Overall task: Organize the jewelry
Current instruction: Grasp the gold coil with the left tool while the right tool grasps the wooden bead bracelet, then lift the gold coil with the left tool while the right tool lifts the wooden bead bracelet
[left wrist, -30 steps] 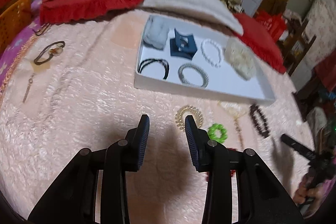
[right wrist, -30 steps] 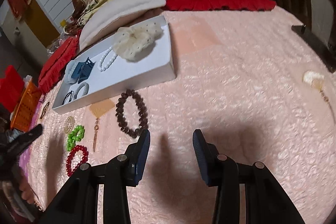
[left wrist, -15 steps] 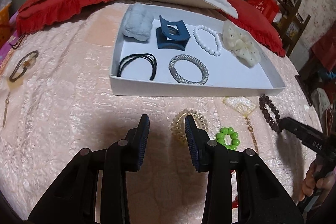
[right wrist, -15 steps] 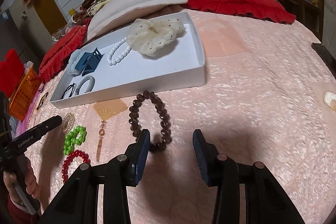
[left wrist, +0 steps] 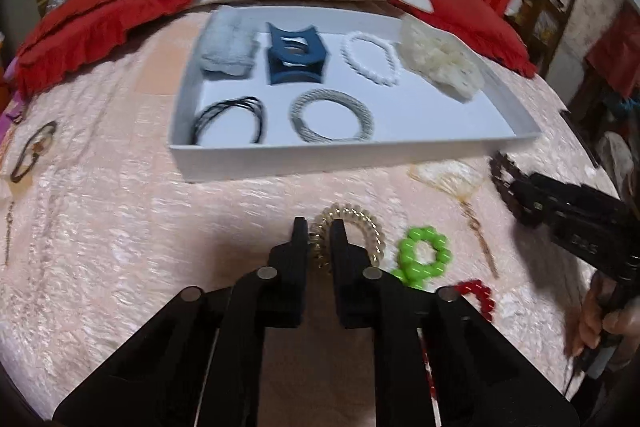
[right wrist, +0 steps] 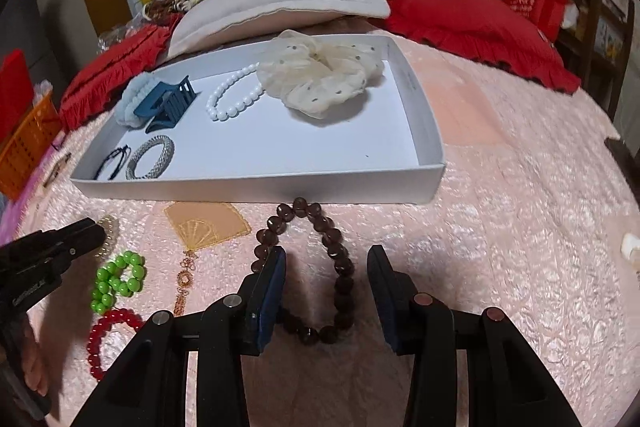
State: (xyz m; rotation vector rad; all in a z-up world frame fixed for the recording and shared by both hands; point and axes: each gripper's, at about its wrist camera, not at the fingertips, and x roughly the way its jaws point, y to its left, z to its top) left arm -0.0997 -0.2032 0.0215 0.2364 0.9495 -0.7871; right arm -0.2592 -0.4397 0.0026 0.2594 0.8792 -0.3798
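Left tongs (left wrist: pixel 319 241) nearly closed, pinching coil of translucent gold spiral hair tie (left wrist: pixel 352 233) lying on pink quilted bed (left wrist: pixel 120 227), just before white shallow cardboard tray (left wrist: pixel 320 159). Step: grasp for transfer. Next: lift clear, carry over near wall, release on bare floor.

Right tongs (right wrist: pixel 326 281) spread apart, straddling dark brown beaded bracelet (right wrist: pixel 340 267); still on bed. Next: close on beads.

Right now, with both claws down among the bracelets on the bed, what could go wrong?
1. The left claw pinches only one edge of the springy coil tie; it might slip out when lifted.
2. The right claw is open over the brown bracelet; closing could catch only one strand, leaving it dangling.
3. The tray wall is close; a low carry might snag it.
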